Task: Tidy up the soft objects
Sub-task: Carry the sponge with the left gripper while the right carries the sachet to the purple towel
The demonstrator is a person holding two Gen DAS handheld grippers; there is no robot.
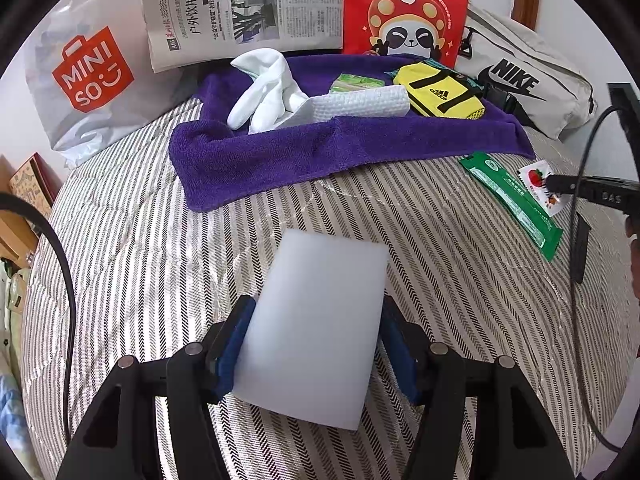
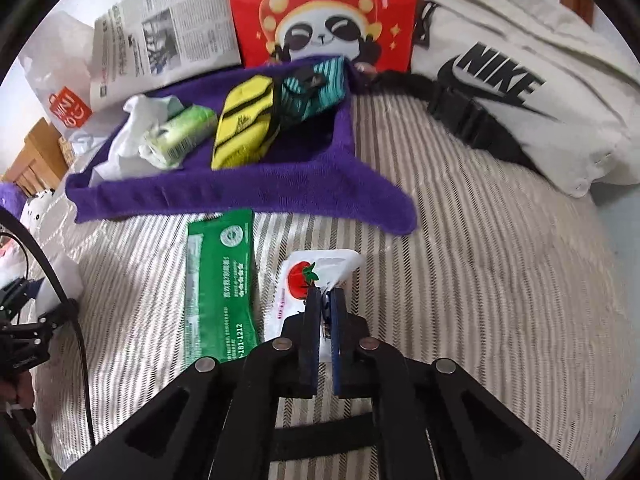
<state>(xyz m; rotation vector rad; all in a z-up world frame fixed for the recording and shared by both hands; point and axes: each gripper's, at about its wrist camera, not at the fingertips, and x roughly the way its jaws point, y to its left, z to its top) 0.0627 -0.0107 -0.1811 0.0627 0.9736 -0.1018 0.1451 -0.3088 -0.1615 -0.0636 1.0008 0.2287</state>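
My left gripper [image 1: 318,308] is shut on a white foam block [image 1: 320,328], which stands tilted above the striped bedcover [image 1: 160,260]. My right gripper [image 2: 326,294] is shut on the edge of a white packet with a tomato picture [image 2: 304,276], also seen as the tomato packet [image 1: 536,176] in the left wrist view. A green packet [image 2: 220,280] lies just left of it. Behind them, a purple towel [image 2: 240,192] holds white gloves [image 1: 264,88], a white textured cloth [image 1: 360,104], a green roll [image 2: 180,136], a yellow pouch [image 2: 244,120] and a teal striped item [image 2: 312,84].
Along the back stand a Miniso bag [image 1: 88,76], a newspaper [image 1: 240,4] and a red panda bag [image 1: 404,8]. A white Nike bag [image 2: 520,80] with a black buckle strap lies at the right. Black cables [image 1: 60,264] hang at both sides.
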